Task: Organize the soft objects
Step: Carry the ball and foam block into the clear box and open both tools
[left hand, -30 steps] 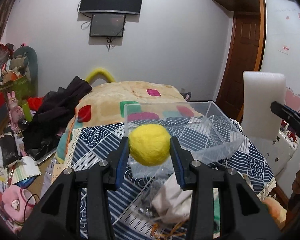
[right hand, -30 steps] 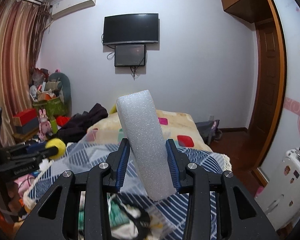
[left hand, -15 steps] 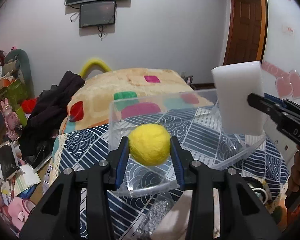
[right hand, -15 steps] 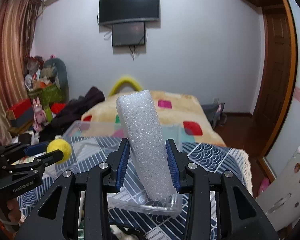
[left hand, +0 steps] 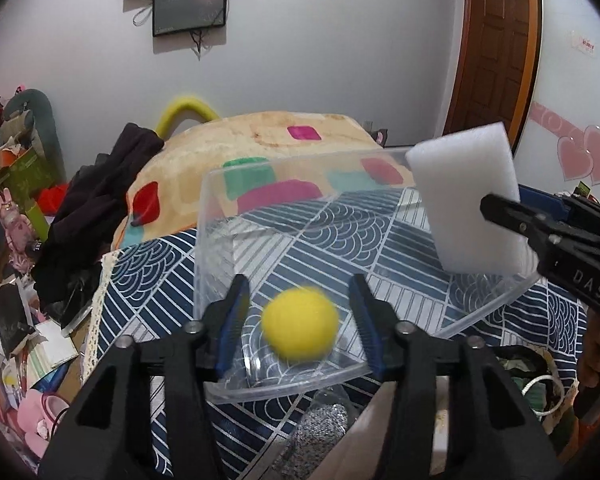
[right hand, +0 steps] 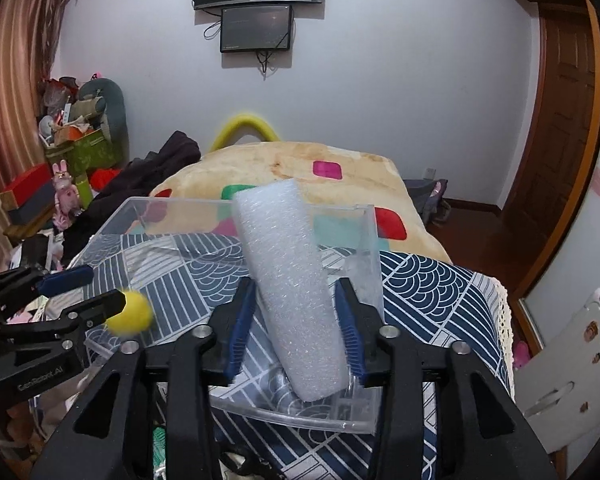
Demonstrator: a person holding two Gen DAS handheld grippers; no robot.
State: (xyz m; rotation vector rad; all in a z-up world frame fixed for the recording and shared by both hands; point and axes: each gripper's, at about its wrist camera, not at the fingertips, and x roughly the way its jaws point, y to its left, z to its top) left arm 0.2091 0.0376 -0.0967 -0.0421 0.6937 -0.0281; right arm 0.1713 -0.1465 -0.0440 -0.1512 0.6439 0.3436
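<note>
A clear plastic bin (left hand: 204, 240) stands on the blue patterned cloth; it also shows in the right wrist view (right hand: 374, 240). My left gripper (left hand: 300, 320) is open over the bin's near edge. A yellow fuzzy ball (left hand: 300, 323) is blurred between the spread fingers, touching neither, over the bin. In the right wrist view the ball (right hand: 134, 314) is at the left gripper's tips. My right gripper (right hand: 296, 332) is shut on a white foam block (right hand: 292, 280), tilted over the bin's right side; the block also shows in the left wrist view (left hand: 468, 200).
The table with the blue cloth (left hand: 148, 280) stands before a bed with a patterned blanket (left hand: 268, 140). Dark clothes (left hand: 96, 192) lie left of it. Clutter and toys (left hand: 16, 200) fill the floor at left. A silvery mesh item (left hand: 324, 424) lies under the left gripper.
My left gripper has opened and let go of the yellow ball, which drops toward the bin. Both grippers moved forward and lower over the bin; the foam block stays gripped.
</note>
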